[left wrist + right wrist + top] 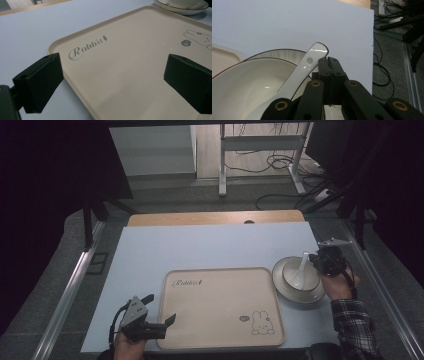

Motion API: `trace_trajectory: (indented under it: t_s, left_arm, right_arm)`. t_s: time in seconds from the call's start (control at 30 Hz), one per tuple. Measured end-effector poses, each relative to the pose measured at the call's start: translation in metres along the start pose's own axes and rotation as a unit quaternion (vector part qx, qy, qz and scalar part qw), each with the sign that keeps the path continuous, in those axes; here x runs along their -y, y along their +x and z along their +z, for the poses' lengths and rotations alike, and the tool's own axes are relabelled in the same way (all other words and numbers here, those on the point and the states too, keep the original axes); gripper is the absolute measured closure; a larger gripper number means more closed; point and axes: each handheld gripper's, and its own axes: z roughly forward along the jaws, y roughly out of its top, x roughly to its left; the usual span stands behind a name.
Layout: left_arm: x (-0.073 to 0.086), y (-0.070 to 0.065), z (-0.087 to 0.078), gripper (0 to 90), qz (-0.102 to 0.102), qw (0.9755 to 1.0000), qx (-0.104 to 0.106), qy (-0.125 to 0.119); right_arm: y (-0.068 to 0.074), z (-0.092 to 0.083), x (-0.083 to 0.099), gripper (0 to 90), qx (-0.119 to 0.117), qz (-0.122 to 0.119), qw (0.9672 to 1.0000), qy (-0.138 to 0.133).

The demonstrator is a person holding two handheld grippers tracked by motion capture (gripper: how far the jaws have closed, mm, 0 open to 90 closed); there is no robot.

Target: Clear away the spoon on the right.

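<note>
Right gripper, held in the person's right hand, is hovering at the far right rim of a white bowl; its two black jaws are pressed together with nothing between them. Just to the jaws' left, the handle of a white ceramic spoon is leaning out over the bowl's rim, close beside the jaw tips; contact cannot be judged. The spoon's scoop is lying inside the bowl, and the bowl is sitting on a white saucer with a dark edge line.

Left gripper is resting at the near left corner of a beige tray, its jaws standing wide apart over the tray's left edge and closing on nothing. The tray, printed with "Rabbit" lettering and a rabbit drawing, is lying between the two grippers, its right edge just beside the saucer. All items are resting on a pale blue tabletop; beyond the right gripper, cables are trailing across the grey floor.
</note>
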Motion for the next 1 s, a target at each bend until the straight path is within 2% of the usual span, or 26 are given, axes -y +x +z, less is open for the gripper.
trace_trajectory:
  t_s: [0.27,0.4,0.47,0.6,0.77,0.87,1.0]
  left_arm:
    - [0.000,0.000,0.001,2.3,0.001,1.0000,0.000,0.002]
    - [0.000,-0.001,0.000,2.3,0.002,1.0000,0.000,0.002]
    - [0.000,-0.001,0.000,2.3,0.002,1.0000,0.000,0.002]
    - [0.000,-0.001,0.000,2.3,0.002,1.0000,0.000,0.001]
    - [0.000,-0.001,0.001,2.3,0.002,1.0000,0.001,0.001]
    - [0.000,-0.002,0.001,2.3,0.003,1.0000,0.001,0.002]
    - [0.000,-0.002,0.001,2.3,0.003,1.0000,0.000,0.002]
  right_arm:
    - [0.010,0.010,-0.010,90.0,-0.017,-0.008,0.9998,0.000]
    - [0.029,0.015,-0.019,90.0,-0.048,-0.023,0.9986,-0.004]
    - [0.035,0.017,-0.020,90.0,-0.054,-0.036,0.9979,-0.002]
    - [0.036,0.012,-0.019,89.6,-0.056,-0.037,0.9977,-0.006]
    - [0.034,0.002,-0.015,86.2,-0.063,-0.036,0.9973,-0.010]
    - [0.037,-0.006,-0.011,79.3,-0.073,-0.038,0.9966,-0.010]
    - [0.041,-0.006,-0.006,70.6,-0.077,-0.042,0.9961,-0.006]
